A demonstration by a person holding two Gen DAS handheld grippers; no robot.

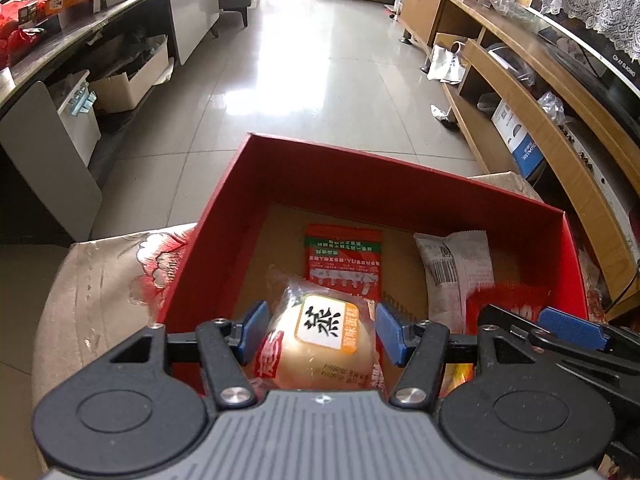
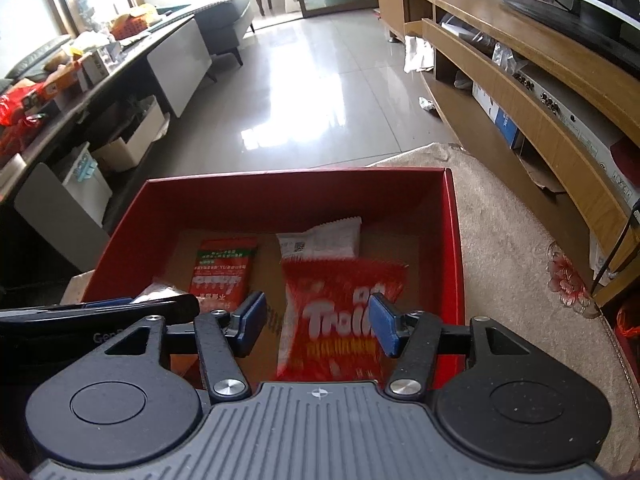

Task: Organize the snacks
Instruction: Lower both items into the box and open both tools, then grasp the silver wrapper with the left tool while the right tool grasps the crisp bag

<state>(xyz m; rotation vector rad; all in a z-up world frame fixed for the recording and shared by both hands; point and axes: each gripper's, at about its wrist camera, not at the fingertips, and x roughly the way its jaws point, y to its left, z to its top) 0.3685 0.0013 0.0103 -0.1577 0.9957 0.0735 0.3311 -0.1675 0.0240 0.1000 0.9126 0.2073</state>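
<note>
Risk first. Both packets hang over the red box (image 1: 224,200), between pads that no longer visibly press on them. The left hand-held gripper (image 1: 320,330) stands fairly narrow around the bun packet (image 1: 320,344); a sliver of space shows on at least one side, so the packet appears released or barely held. It could tip onto the box's near wall or roll, being round and slick in its clear wrap.

The right hand-held gripper (image 2: 318,324) is moderately spread, pads clear of the red Trolli bag (image 2: 340,312), which is motion-blurred and seems to be dropping. A limp, flat bag may land overlapping the white packet (image 2: 324,238) at the box's far side.

Also inside the box, on its cardboard floor: a red-and-green sachet (image 2: 224,272), lying flat left of centre.

The box rests on a cloth-covered surface (image 2: 520,240); whether that is a desk I cannot tell.
</note>
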